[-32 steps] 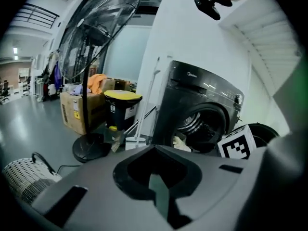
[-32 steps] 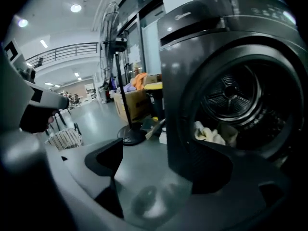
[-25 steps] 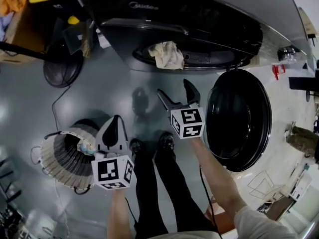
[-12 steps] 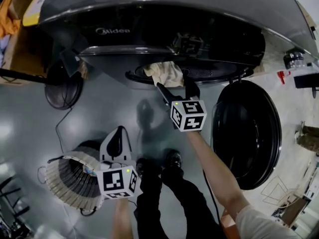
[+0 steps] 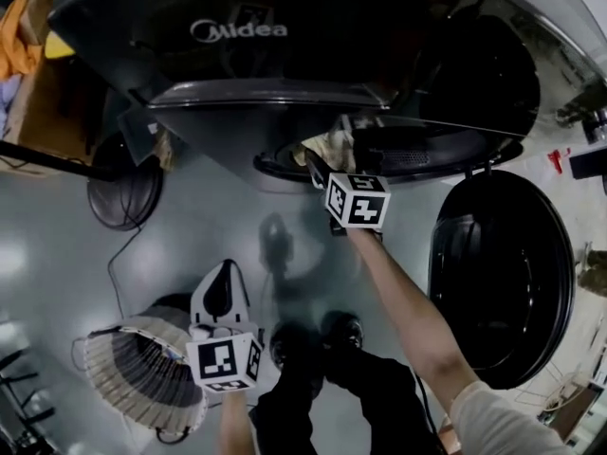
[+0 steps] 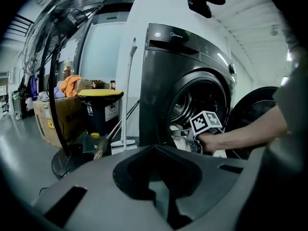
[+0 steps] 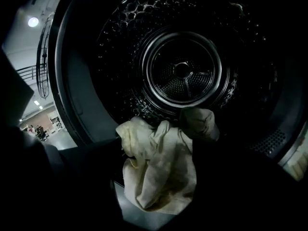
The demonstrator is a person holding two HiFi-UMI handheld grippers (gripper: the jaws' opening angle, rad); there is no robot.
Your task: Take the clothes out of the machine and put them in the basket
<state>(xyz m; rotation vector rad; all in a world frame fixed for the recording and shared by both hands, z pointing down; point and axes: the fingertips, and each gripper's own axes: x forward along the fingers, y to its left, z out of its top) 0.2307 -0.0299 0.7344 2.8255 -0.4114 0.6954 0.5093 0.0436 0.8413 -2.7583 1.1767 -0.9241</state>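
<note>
**Nearest – L side.** Left gripper (image 5: 225, 267) is held low over the floor (image 5: 57, 254), just beside the basket (image 5: 114, 373). Fingers are closed tip to tip with nothing between them. Basket stands on the floor at the person's left, well apart from the machine opening. Contents can't be made out.

**Mid – R side.** Right gripper (image 7: 159, 170) is at the mouth of the washing machine (image 5: 285, 74), arm stretched fwd. Fingers stand wide apart. The cloth (image 7: 161, 177) sits in the gap between them, but the pads don't appear to be pressing on it. Judged: reach done, grip not yet made.

**Task item.** One pale cream cloth, crumpled, draped over the lower lip of the opening. Part lies on the drum (image 7: 183, 71) floor, part hangs outward. In the right gripper view its long axis runs roughly top to bottom, i.e. along the line the fingers point, so the fingers straddle it across the narrow way. No other garment seen in the drum; the dark lower corners can't be checked.

**Far.** Drum rear wall is bare. Door (image 5: 503, 273) is swung fully open at the person's right, clear of the reach.

**Assessment.** R hand is far the nearer, with the cloth dead ahead and between its fingers. Next move calls for closing, then a pull back and left toward the basket. Risk: only a loose fold gets caught.
</note>
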